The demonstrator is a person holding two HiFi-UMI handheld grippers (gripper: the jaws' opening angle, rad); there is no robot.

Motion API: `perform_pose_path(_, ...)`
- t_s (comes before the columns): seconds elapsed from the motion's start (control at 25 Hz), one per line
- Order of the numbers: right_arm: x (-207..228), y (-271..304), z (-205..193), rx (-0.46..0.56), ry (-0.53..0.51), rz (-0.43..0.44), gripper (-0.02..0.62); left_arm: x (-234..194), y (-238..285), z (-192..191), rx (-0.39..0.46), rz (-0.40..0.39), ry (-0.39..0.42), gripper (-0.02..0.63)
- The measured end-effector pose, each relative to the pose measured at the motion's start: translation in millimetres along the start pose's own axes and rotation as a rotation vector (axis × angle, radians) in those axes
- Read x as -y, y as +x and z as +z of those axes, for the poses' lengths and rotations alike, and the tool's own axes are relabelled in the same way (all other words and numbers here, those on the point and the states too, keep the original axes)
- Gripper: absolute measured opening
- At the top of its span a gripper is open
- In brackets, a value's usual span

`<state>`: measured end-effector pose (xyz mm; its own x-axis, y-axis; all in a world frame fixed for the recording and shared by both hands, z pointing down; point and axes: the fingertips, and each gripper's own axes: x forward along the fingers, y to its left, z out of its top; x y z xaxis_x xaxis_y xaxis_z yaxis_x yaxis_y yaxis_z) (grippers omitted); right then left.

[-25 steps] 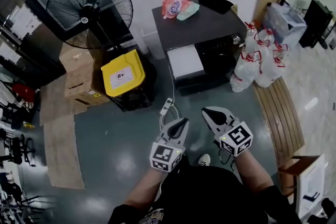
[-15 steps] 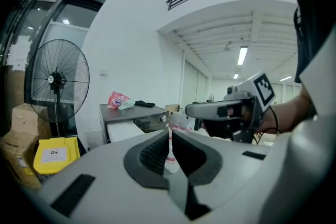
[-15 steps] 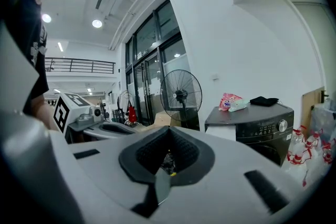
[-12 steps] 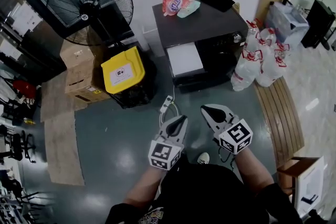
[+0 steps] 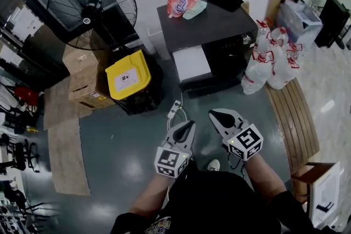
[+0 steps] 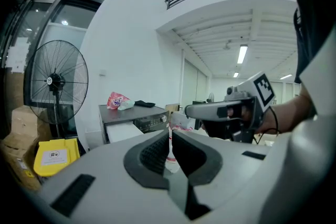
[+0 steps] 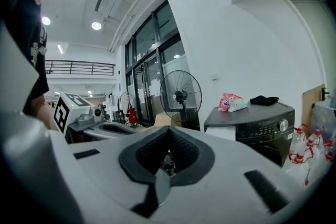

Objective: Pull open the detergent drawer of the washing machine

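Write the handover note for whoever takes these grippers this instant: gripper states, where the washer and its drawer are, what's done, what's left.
Left gripper: fingers shut, nothing between them.
Right gripper: fingers shut, empty, close beside the left one.
Washing machine: ahead, well apart from both grippers. Its white drawer front, left of the dark control panel, looks closed.
Done: nothing yet.
Left: step closer, open one gripper, grip the drawer front, pull it out.

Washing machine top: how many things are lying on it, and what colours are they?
Pink bag: 1
Pale green packet: 1
Black cloth: 1
Total: 3, all on top of the washing machine.
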<state>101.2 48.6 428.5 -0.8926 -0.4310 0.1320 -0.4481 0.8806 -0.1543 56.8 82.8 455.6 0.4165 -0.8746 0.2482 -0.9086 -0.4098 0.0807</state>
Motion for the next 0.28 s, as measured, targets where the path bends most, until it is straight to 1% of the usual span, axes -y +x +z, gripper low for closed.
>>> perform_pose_path(0.28, 3.1, 1.9, -0.3, 0.001, 0.004, -0.001, 0.003, -1.2, 3.0, 0.0, 0.0, -0.002, -0.008, 0.018)
